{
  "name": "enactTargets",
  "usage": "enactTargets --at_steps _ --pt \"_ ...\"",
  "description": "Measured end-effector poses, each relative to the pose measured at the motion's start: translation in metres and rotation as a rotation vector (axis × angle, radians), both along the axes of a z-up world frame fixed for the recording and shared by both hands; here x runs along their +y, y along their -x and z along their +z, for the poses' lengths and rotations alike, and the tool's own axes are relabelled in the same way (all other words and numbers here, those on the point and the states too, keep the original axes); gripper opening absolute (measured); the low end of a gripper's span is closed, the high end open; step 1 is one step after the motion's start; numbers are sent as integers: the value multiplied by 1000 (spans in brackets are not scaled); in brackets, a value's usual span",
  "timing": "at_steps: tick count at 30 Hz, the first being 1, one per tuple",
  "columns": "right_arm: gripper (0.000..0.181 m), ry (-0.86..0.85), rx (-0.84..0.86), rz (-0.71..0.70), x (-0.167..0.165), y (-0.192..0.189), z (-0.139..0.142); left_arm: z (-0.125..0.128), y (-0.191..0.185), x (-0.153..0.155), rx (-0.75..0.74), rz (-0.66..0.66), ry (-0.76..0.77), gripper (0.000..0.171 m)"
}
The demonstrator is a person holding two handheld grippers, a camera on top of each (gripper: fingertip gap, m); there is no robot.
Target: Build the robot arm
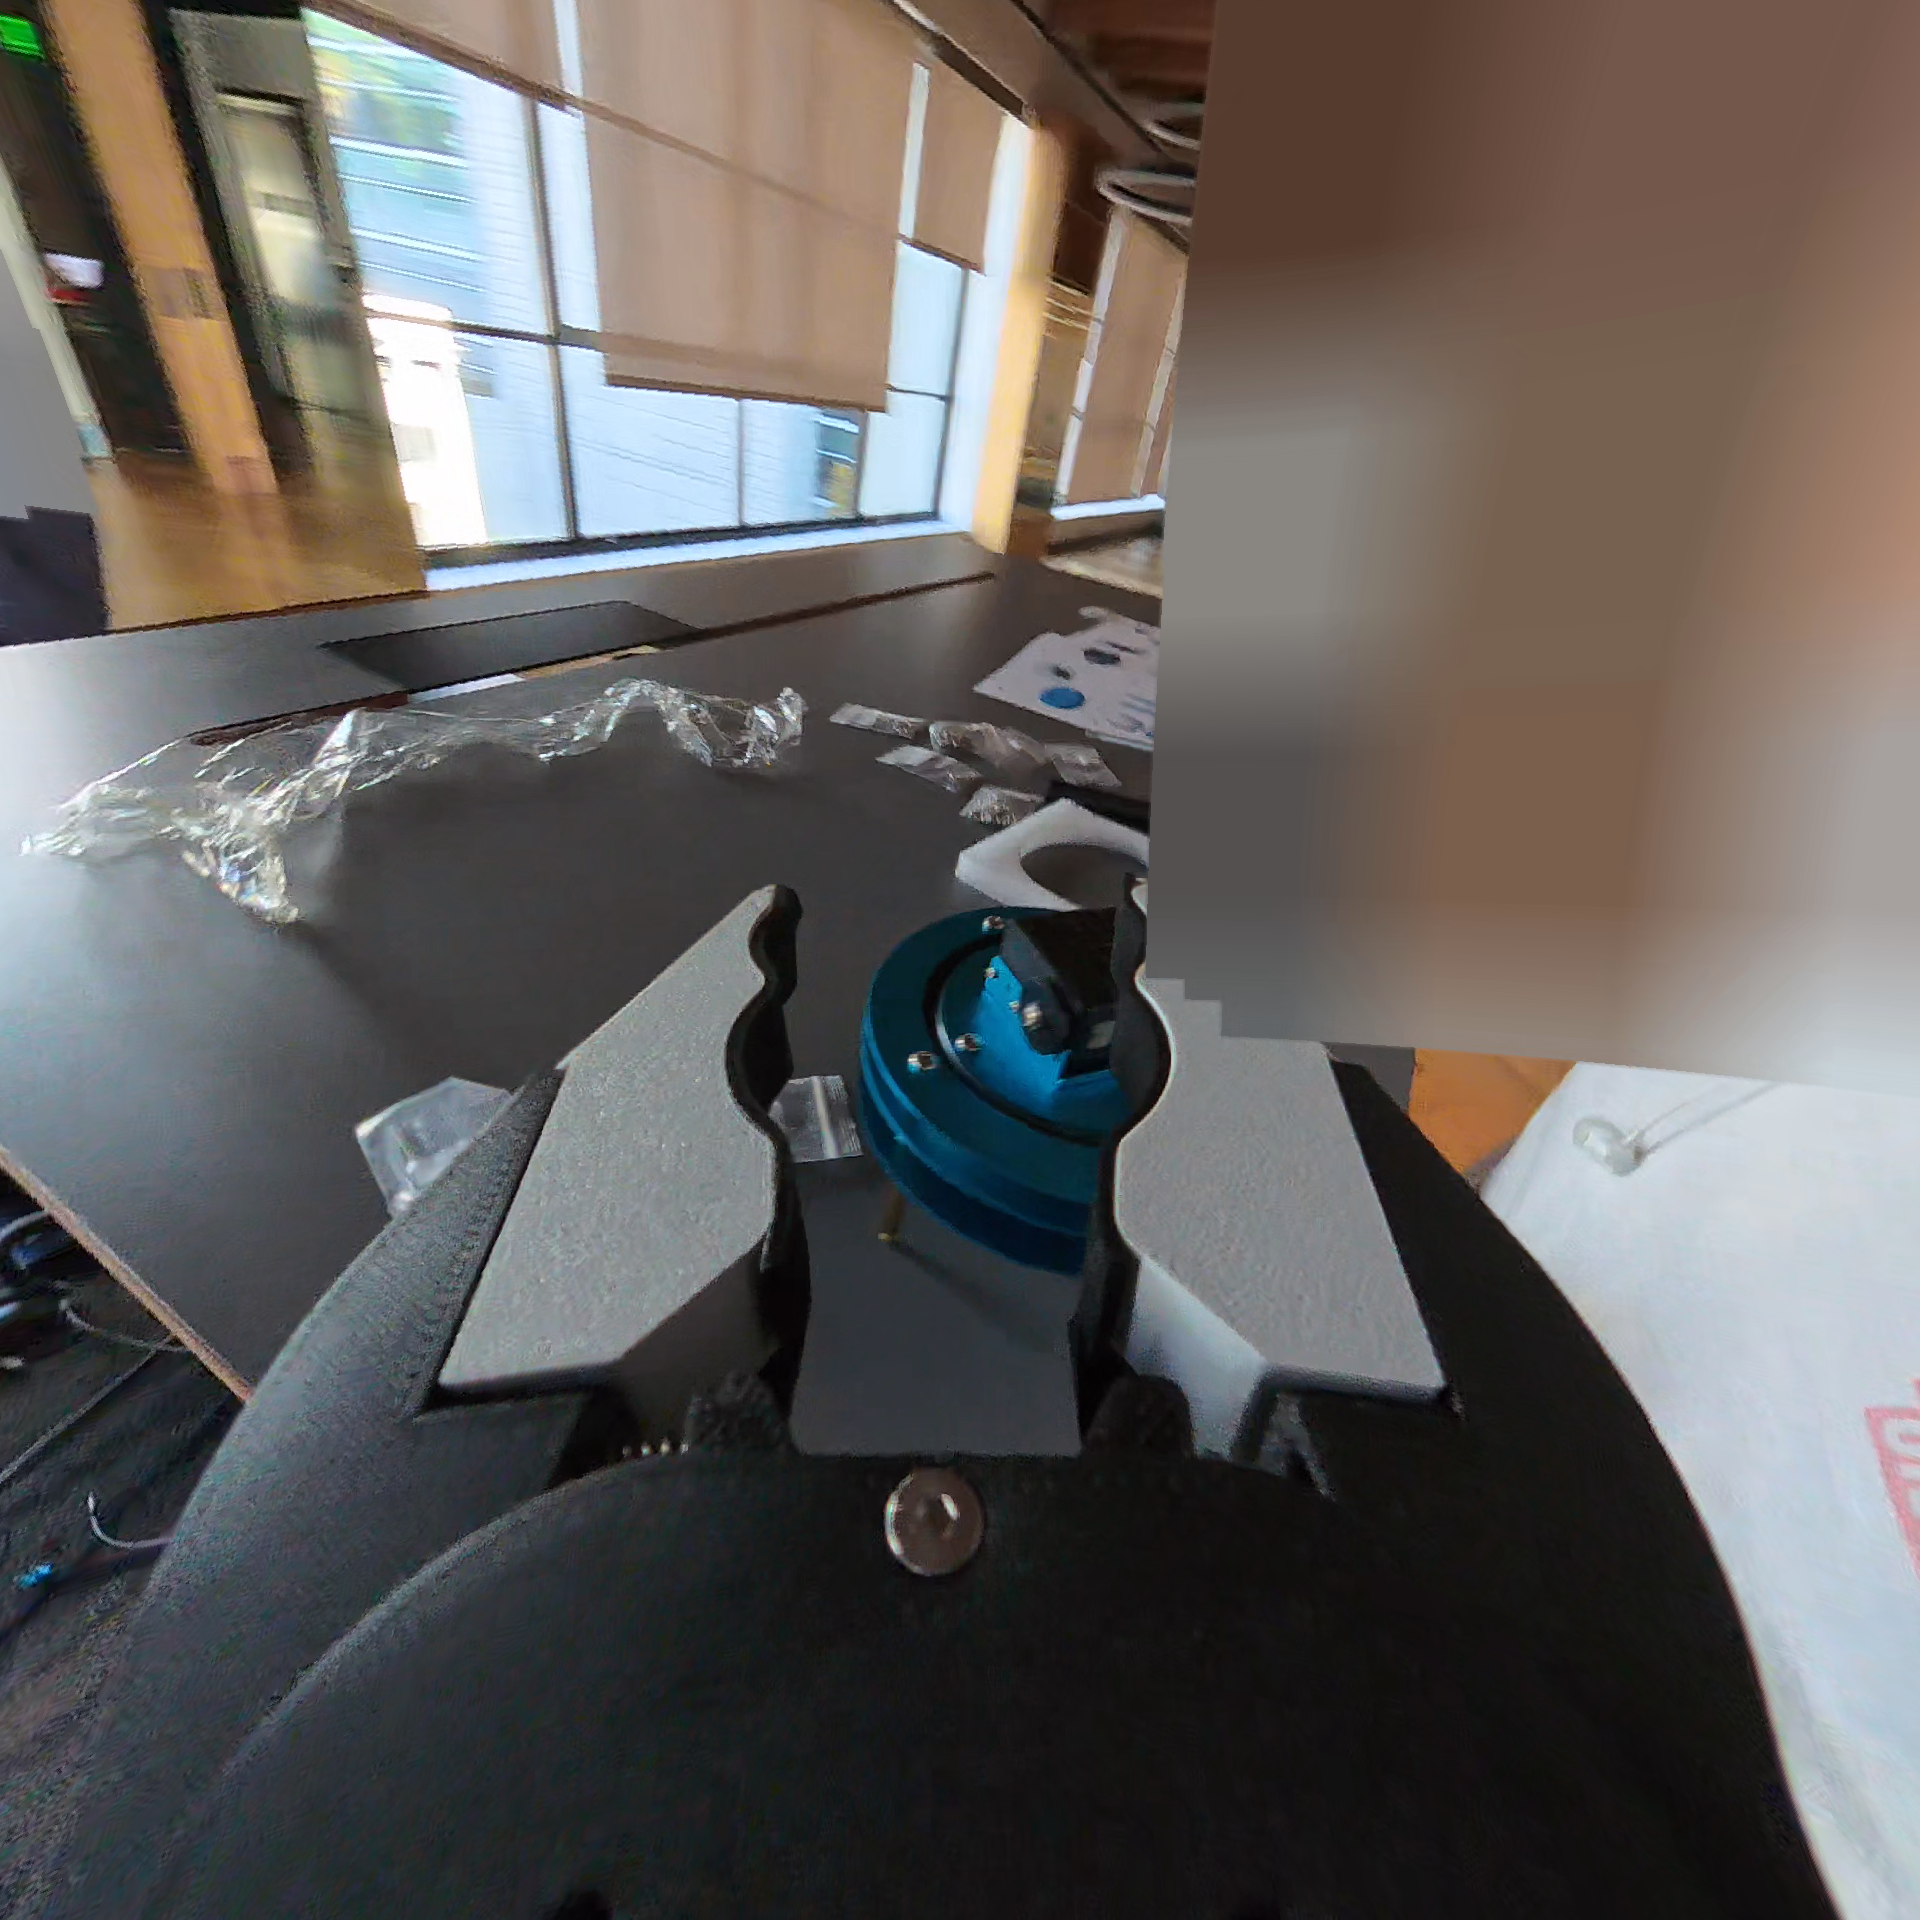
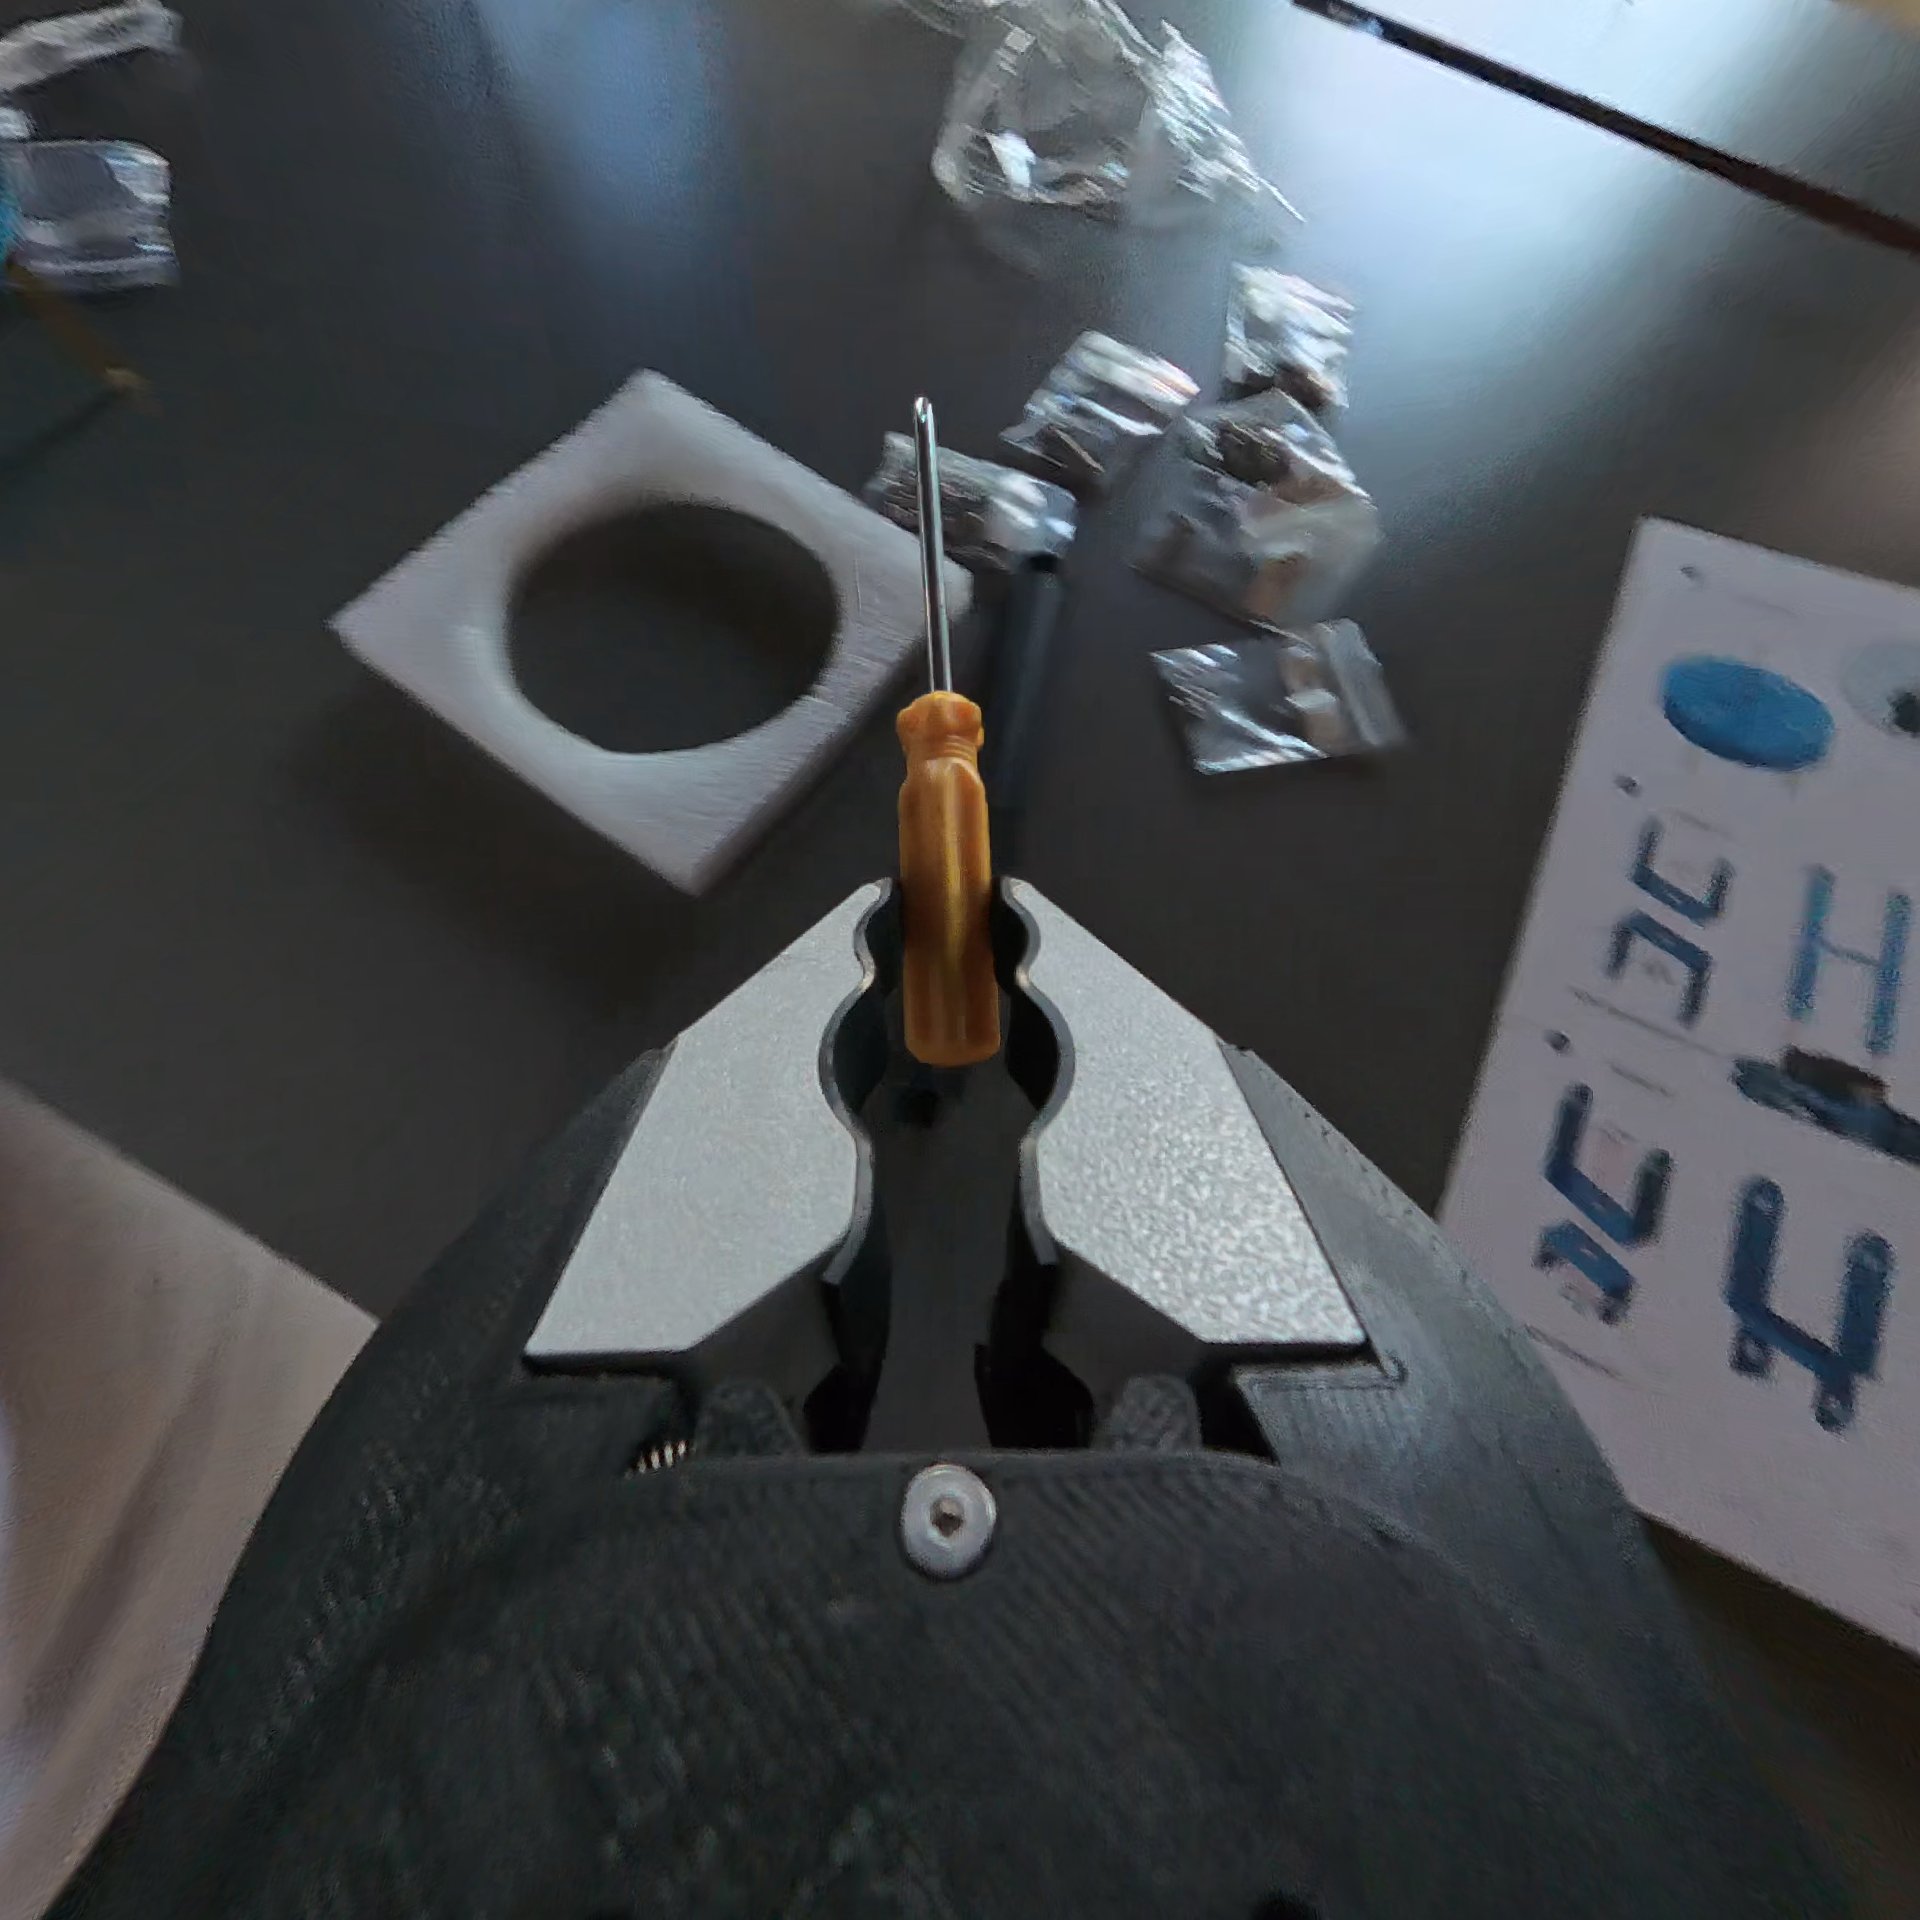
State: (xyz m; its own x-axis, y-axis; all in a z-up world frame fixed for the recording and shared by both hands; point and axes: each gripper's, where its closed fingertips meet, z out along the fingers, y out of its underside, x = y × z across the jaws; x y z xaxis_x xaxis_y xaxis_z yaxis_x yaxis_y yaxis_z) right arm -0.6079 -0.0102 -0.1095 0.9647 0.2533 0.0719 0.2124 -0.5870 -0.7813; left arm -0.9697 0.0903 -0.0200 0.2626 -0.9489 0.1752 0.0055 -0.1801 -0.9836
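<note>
Left jaws wide around the blue disc, right jaws clamped on the little screwdriver.

On my left, the left gripper (image 1: 951,935) stands spread over the black table (image 1: 520,935), with a blue round metal disc with screws and a black block on top (image 1: 966,1101) between its fingers. The disc sits hard by the right finger and clear of the left one; whether it touches, I can't tell. Crumpled clear plastic wrap (image 1: 312,769) lies beyond. On my right, the right gripper (image 2: 948,899) pinches the amber-handled, thin-shafted screwdriver (image 2: 940,831) by its handle. The shaft points out over a white foam square with a round cutout (image 2: 447,623), with small clear bags (image 2: 1247,499) and a white printed sheet (image 2: 1714,1039) to the right of it.
</note>
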Motion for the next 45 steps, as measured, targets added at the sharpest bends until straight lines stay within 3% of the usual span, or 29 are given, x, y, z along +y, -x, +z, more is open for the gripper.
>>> enactTargets --at_steps 6,9,12,14,17,19,22,23,25,28,31,35,38,40,45 --pt "16 184 12 -54 2 -62 -38 22 -22 -47 -85 212 -15 55" --pt "16 203 58 22 7 -69 -45 25 -51 -81 -104 299 -35 53" --pt "17 238 83 167 6 -68 -42 13 -88 -114 -70 363 -24 54" --pt "31 207 46 285 7 -71 -29 -3 -116 -131 -24 407 -12 55" --pt "29 98 -34 498 18 -65 4 -28 -168 -149 13 417 46 53" --pt "31 100 -65 851 6 -32 14 -46 -204 -154 62 420 79 53" --pt "45 -93 -440 1357 -1 -18 -2 -72 -240 -155 151 428 100 52" --pt "45 -187 -554 1448 5 -16 -7 -76 -241 -151 172 461 101 51" --pt "45 -216 -601 1578 4 -8 -15 -72 -218 -138 196 617 71 51" --pt "48 -162 -610 1752 -8 1 -23 -36 -152 -125 214 881 -58 55" --pt "47 -39 -678 1871 -9 -2 -39 -21 -91 -109 356 995 -87 80" --pt "39 5 -681 1971 -15 2 -45 -39 -70 -78 441 827 11 81" --pt "29 69 -661 1990 -18 4 -47 -52 -52 -51 507 787 24 90" --pt "27 102 -665 1983 -19 7 -47 -53 -52 -40 462 703 80 93" --pt "20 135 -615 1900 -29 21 -47 -47 -58 -22 361 486 119 63"
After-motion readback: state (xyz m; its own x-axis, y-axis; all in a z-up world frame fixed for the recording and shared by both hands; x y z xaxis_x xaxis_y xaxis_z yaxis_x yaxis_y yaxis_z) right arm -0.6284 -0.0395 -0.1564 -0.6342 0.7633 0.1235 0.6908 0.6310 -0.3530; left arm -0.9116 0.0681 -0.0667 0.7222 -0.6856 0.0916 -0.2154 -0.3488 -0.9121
